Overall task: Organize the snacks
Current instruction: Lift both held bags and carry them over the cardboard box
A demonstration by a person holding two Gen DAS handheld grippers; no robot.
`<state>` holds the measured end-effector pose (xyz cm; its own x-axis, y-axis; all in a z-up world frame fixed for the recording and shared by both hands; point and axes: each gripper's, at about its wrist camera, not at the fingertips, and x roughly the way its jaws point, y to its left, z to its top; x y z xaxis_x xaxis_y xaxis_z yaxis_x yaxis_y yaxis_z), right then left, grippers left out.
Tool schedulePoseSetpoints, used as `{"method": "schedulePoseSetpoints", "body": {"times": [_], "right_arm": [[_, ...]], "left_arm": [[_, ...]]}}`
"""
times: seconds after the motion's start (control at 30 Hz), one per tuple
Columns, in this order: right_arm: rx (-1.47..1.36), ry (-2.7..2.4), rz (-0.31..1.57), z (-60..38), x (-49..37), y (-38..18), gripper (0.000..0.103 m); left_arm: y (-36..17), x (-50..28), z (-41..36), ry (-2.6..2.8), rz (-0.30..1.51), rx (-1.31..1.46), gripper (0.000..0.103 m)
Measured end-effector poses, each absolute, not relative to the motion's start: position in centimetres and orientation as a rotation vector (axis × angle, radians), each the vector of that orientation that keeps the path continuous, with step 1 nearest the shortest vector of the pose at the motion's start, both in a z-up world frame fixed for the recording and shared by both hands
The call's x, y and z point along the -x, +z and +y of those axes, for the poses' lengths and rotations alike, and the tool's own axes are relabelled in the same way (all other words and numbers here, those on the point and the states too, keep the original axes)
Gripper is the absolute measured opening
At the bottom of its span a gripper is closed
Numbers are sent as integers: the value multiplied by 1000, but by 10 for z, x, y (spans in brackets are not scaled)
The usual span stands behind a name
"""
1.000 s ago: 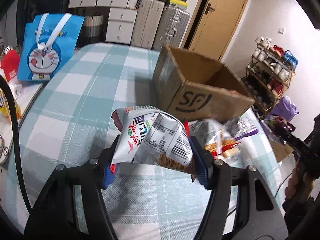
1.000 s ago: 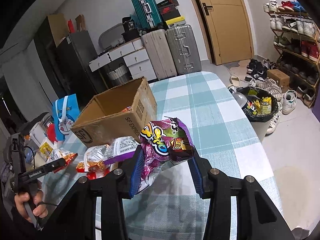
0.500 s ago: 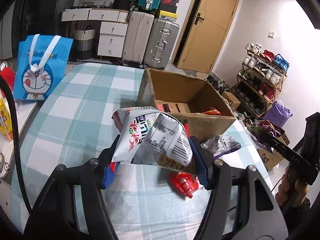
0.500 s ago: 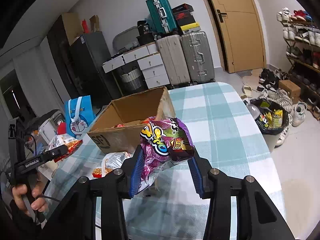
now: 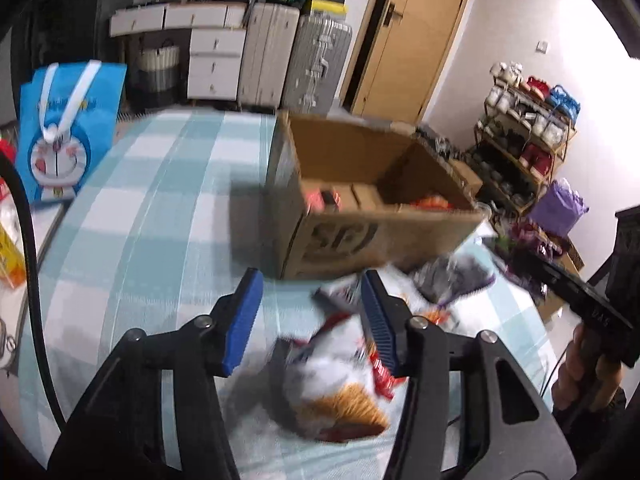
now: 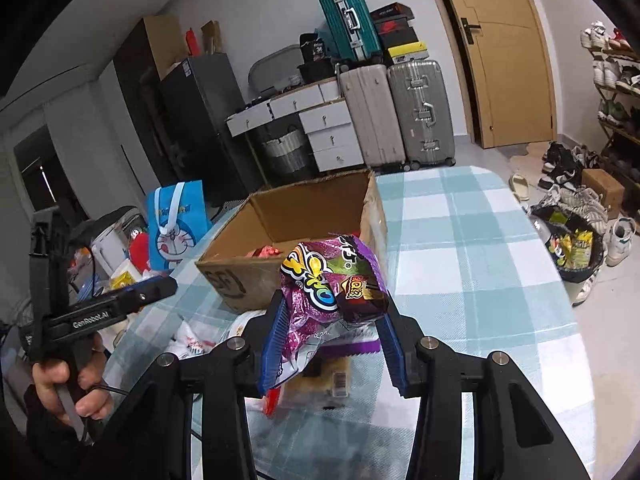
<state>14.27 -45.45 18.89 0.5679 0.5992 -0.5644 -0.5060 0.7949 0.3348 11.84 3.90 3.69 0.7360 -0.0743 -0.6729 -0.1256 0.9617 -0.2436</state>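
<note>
My left gripper [image 5: 310,316] is open and empty, short of the cardboard box [image 5: 372,196]. A white and orange snack bag [image 5: 332,392] is blurred below and between its jaws, over the checked table [image 5: 152,220]. More snack bags [image 5: 452,280] lie by the box's front. My right gripper [image 6: 334,344] is shut on a purple snack bag [image 6: 336,280] and holds it above the table, in front of the box [image 6: 296,240]. The box holds red packets [image 6: 266,251]. The left gripper also shows in the right wrist view [image 6: 152,286].
A blue cartoon bag [image 5: 66,136] stands at the table's left edge. Suitcases [image 6: 396,112] and drawers stand behind. A shoe rack [image 5: 528,132] and a bin [image 6: 572,248] are to the right. Loose snacks [image 6: 200,340] lie on the table near the box.
My left gripper opened and let go of the white snack bag, which dropped toward the table. The right gripper keeps the purple bag and has risen a little.
</note>
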Motion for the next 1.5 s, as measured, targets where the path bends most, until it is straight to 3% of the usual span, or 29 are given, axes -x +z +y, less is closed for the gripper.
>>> {"method": "schedulePoseSetpoints", "body": {"times": [0.03, 0.1, 0.17, 0.27, 0.33, 0.37, 0.4, 0.6, 1.0, 1.5], "right_arm": [[-144, 653, 723, -454, -142, 187, 43], [-145, 649, 730, -455, -143, 183, 43], [-149, 647, 735, -456, -144, 181, 43], [-149, 640, 732, -458, -144, 181, 44], [-153, 638, 730, -459, -144, 182, 44], [-151, 637, 729, -459, -143, 183, 44], [-150, 636, 727, -460, -142, 183, 44], [-149, 639, 726, -460, -141, 185, 44], [-136, 690, 706, -448, -145, 190, 44], [-130, 724, 695, -412, -190, 201, 44]], "left_arm": [[33, -115, 39, 7, 753, 293, 52], [26, -111, 39, -13, 780, 301, 71], [21, -108, 37, -18, 786, 300, 81], [7, -111, 31, -30, 842, 286, 82], [-4, -114, 26, -44, 885, 276, 80], [-8, -116, 23, -57, 907, 271, 70], [-12, -117, 22, -58, 924, 263, 53], [-6, -110, 20, -49, 873, 240, 39], [65, -100, 35, -92, 659, 301, 37], [96, -182, 19, -129, 590, 273, 37]]}}
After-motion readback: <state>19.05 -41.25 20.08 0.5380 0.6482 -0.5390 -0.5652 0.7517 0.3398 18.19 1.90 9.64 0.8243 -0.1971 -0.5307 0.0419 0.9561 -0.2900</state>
